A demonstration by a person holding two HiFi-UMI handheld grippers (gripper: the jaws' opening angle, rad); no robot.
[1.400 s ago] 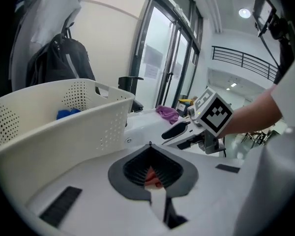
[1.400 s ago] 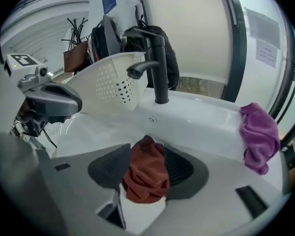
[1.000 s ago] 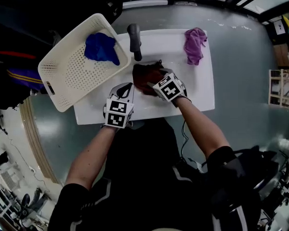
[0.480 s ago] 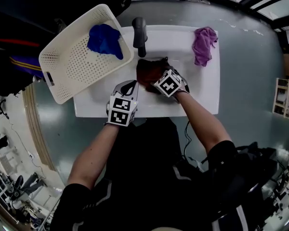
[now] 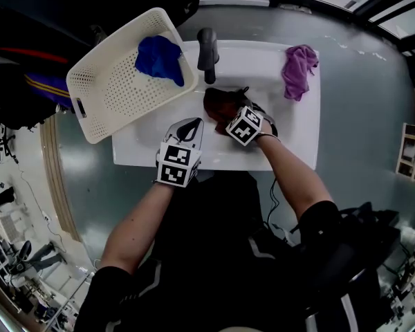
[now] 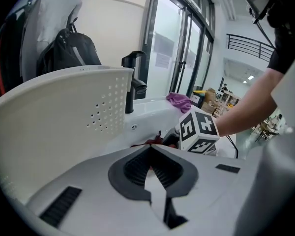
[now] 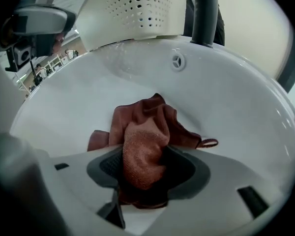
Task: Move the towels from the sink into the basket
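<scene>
A brown towel [image 5: 220, 101] lies crumpled in the white sink [image 5: 145, 147]. My right gripper [image 5: 228, 118] points steeply down into the basin, and its jaws have just been closing with a fold of the brown towel [image 7: 146, 127] bunched between the pads. In its own view the right gripper [image 7: 140, 170] is shut on that fold. My left gripper [image 5: 192, 124] hovers over the sink's front edge, shut and empty, as the left gripper [image 6: 150, 149] view confirms. A blue towel [image 5: 159, 57] lies in the cream basket [image 5: 79, 106]. A purple towel [image 5: 299, 69] hangs on the sink's right rim.
A dark faucet [image 5: 207, 43] stands at the back of the sink, between the basket and the basin. The basket rests tilted on the sink's left corner, its perforated wall [image 6: 54, 112] close beside my left gripper. Grey floor surrounds the sink.
My right gripper has sunk onto the brown towel, rolled a little, and closed on a fold of it. The left gripper has stayed by the sink's front edge.
</scene>
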